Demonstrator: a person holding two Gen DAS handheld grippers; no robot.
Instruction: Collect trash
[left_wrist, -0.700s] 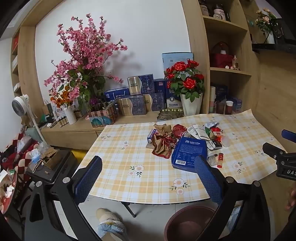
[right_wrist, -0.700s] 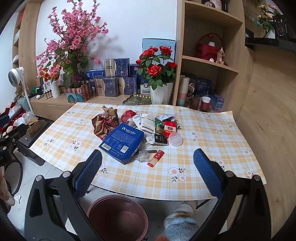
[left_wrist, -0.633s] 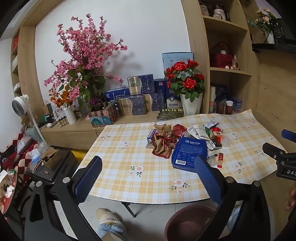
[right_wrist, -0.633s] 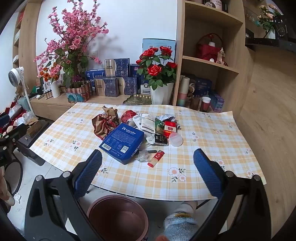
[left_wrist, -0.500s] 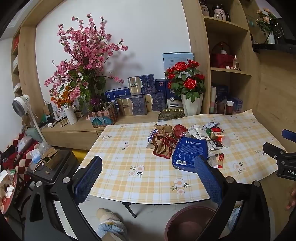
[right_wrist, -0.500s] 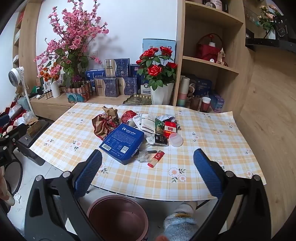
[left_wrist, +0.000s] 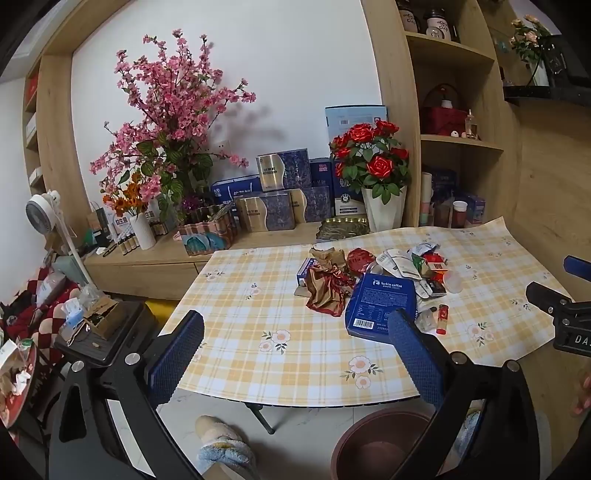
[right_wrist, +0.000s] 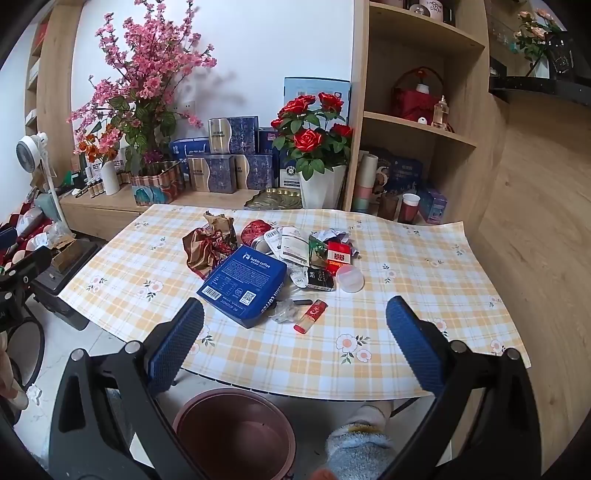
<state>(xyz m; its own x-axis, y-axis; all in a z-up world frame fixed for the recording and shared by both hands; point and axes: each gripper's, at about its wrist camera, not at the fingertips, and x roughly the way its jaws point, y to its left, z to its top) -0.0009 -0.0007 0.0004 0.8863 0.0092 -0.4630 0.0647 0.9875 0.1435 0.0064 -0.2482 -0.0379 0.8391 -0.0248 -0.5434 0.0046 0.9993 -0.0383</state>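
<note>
Your left gripper (left_wrist: 295, 343) and your right gripper (right_wrist: 295, 332) both hang short of the table (right_wrist: 424, 258), jaws spread wide with nothing between them. The trash sits in a heap at the table's middle: a blue coffee box (right_wrist: 245, 284), crumpled brown and red paper (right_wrist: 208, 245), a red cigarette pack (right_wrist: 338, 258), a red lighter (right_wrist: 312, 315), and wrappers too jumbled to tell apart. A brown bin (right_wrist: 236, 432) stands on the floor below the table's near edge.
</note>
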